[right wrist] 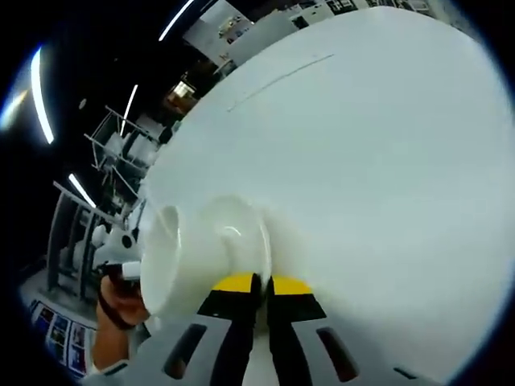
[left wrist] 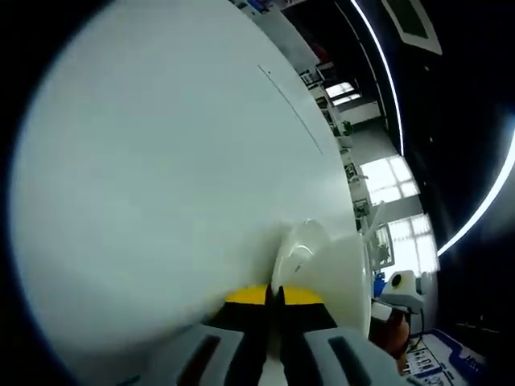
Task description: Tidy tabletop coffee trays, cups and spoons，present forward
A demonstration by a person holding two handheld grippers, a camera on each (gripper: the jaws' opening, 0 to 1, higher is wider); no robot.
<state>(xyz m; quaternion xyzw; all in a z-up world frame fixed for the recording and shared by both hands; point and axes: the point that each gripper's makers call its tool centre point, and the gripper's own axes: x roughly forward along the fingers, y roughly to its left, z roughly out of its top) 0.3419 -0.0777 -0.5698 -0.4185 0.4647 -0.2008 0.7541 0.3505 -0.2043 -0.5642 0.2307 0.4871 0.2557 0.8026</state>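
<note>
A white cup (right wrist: 179,265) stands on a white saucer (right wrist: 241,232) over the white table (right wrist: 386,161), with the whole view rolled on its side. My right gripper (right wrist: 262,283) is shut on the saucer's near rim, its yellow-tipped jaws pressed together. In the left gripper view the same saucer (left wrist: 296,253) shows edge-on with the cup (left wrist: 348,273) beside it. My left gripper (left wrist: 274,299) is shut on the rim from the opposite side. I cannot tell whether the saucer touches the table.
The table (left wrist: 161,161) spreads wide and bare past the saucer, with a thin seam line across it. A hand (right wrist: 117,312) on the other gripper shows beyond the cup, and likewise a hand (left wrist: 392,334). Dark room, shelving and ceiling lights lie behind.
</note>
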